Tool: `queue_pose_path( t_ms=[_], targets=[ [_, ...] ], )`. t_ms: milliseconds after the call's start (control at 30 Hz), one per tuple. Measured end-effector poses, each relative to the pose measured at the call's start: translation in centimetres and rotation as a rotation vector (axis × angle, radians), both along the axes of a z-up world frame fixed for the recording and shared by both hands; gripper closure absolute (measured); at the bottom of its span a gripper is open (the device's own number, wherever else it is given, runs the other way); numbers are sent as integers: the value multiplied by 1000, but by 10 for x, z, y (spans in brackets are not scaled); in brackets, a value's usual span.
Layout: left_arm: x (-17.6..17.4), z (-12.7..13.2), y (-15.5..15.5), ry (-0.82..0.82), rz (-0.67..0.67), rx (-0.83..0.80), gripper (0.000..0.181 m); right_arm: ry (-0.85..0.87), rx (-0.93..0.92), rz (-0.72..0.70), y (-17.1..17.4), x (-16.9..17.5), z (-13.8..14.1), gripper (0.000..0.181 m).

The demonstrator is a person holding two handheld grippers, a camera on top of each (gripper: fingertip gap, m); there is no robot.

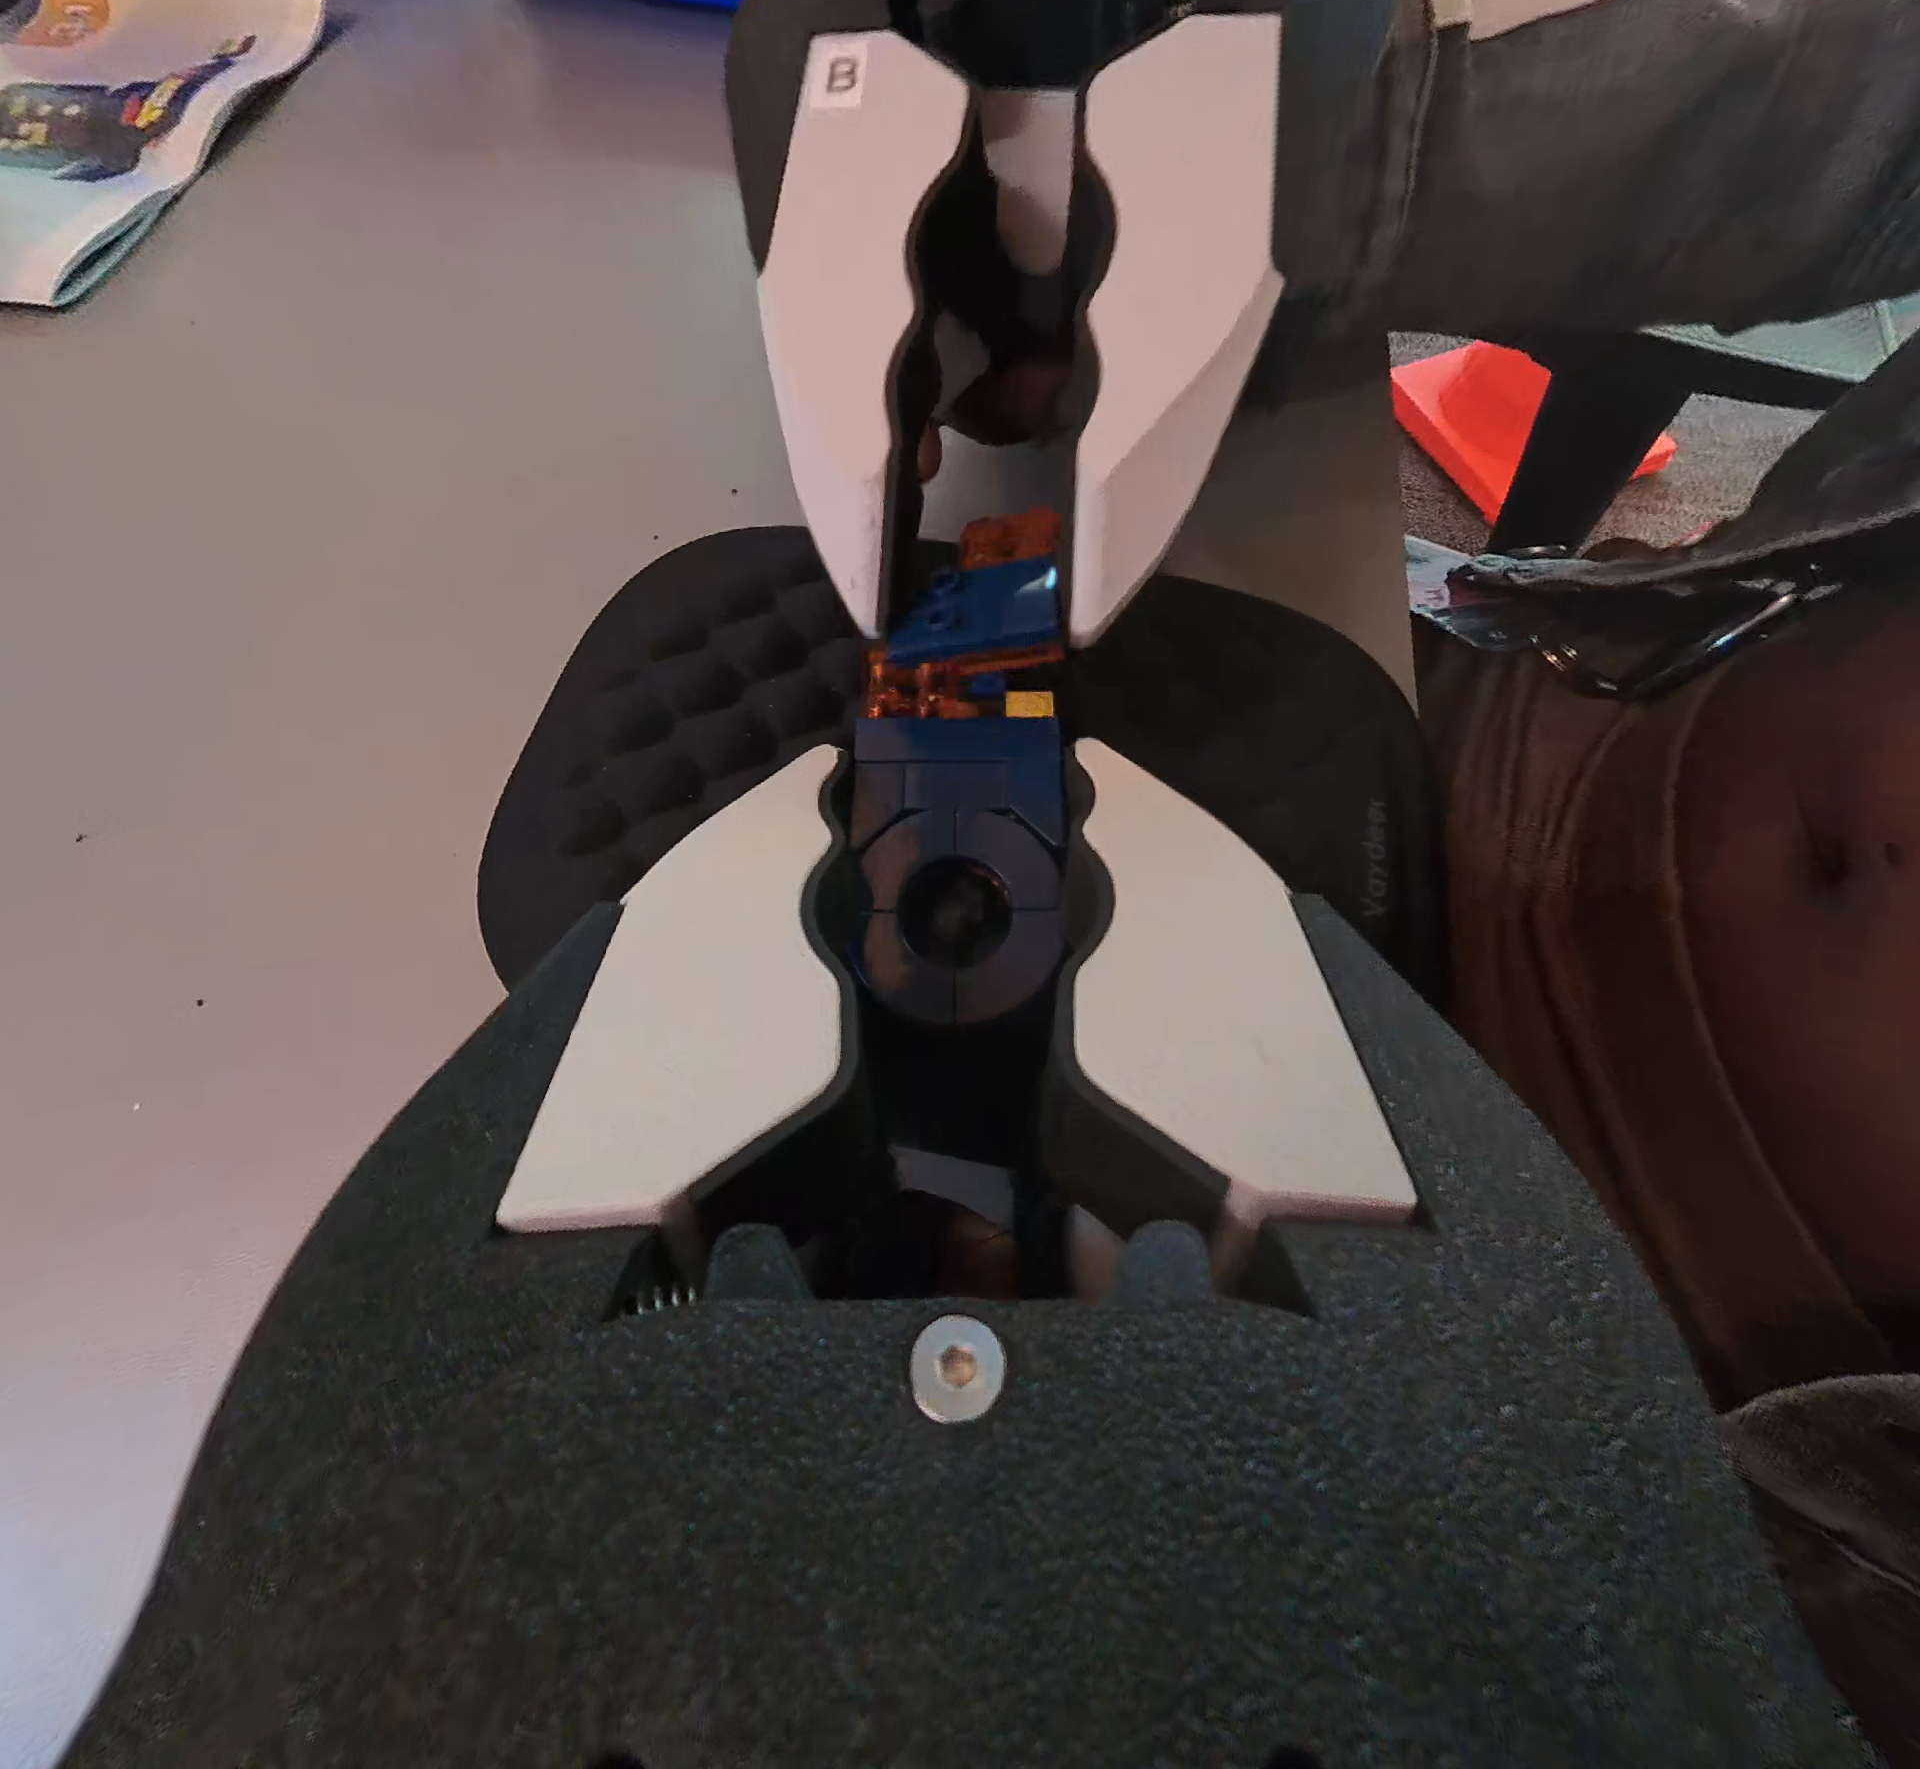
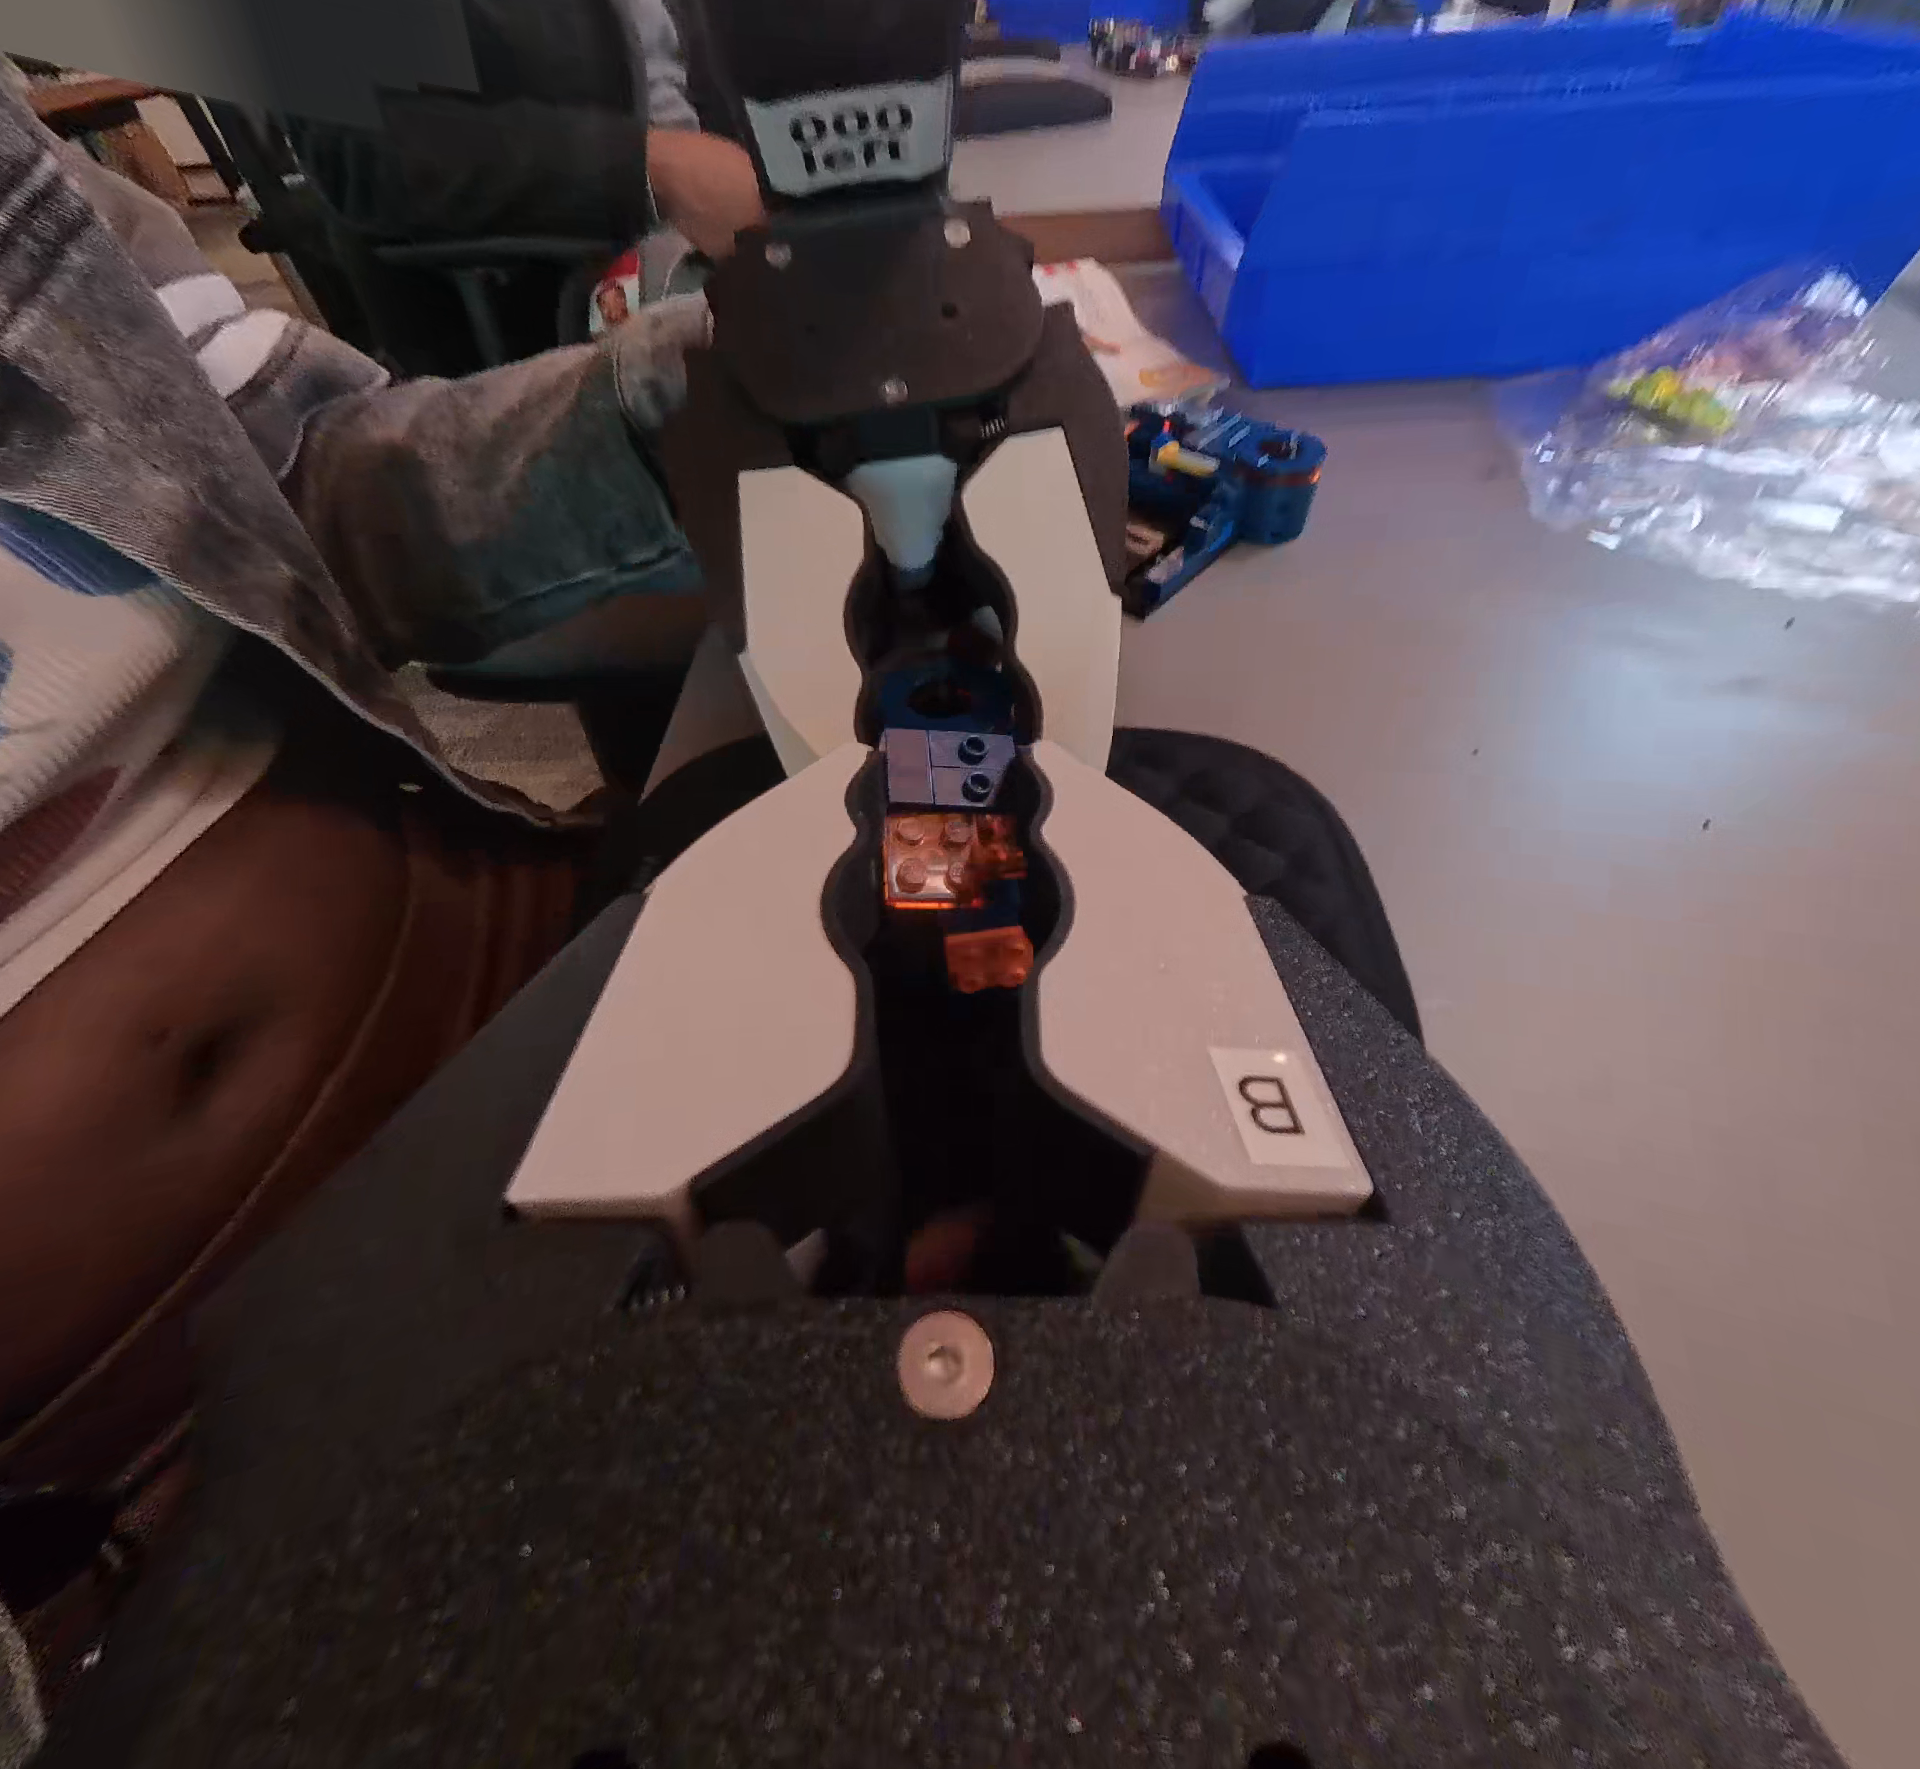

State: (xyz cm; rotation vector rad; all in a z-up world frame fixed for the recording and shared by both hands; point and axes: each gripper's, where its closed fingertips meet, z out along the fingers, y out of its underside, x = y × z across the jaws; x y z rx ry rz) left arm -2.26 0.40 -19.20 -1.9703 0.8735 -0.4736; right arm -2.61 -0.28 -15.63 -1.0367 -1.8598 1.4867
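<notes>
Blue-and-orange brick model (image 1: 961, 763) is grasped by both left claw (image 1: 958, 763) and right claw (image 2: 948, 774); grey table (image 1: 364, 524) lies open leftward.

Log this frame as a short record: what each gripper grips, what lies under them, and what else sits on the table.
left gripper: shut on the dark blue round-holed end of the small blue and orange brick model
right gripper: shut on the model's translucent orange and blue end
contact: both grippers meet tip to tip on the one model
below: black padded mat
table: second blue brick assembly, clear plastic bag of parts, blue plastic bin, folded printed booklet
</notes>
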Motion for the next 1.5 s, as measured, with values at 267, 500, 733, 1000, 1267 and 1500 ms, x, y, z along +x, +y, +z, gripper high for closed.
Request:
queue_pose_path(
  t_ms=[267,500,733,1000,1267,1500],
  targets=[
    [-12,1,3,53,104,19,106,250,299,-70,10,8,22,157],
    [-14,67,-2,-341,233,191,137,465,628,-208,14,2,44,157],
    [3,89,-4,-665,157,89,163,557,837,-260,0,-10,58,157],
    [-3,91,-10,-633,141,185,175,504,444,-180,-5,-3,65,154],
    [3,85,-13,-574,110,156,175,345,116,-63,-7,-2,63,178],
    [1,78,-12,-562,125,129,175,259,125,-72,-5,-3,55,178]
  ],
)
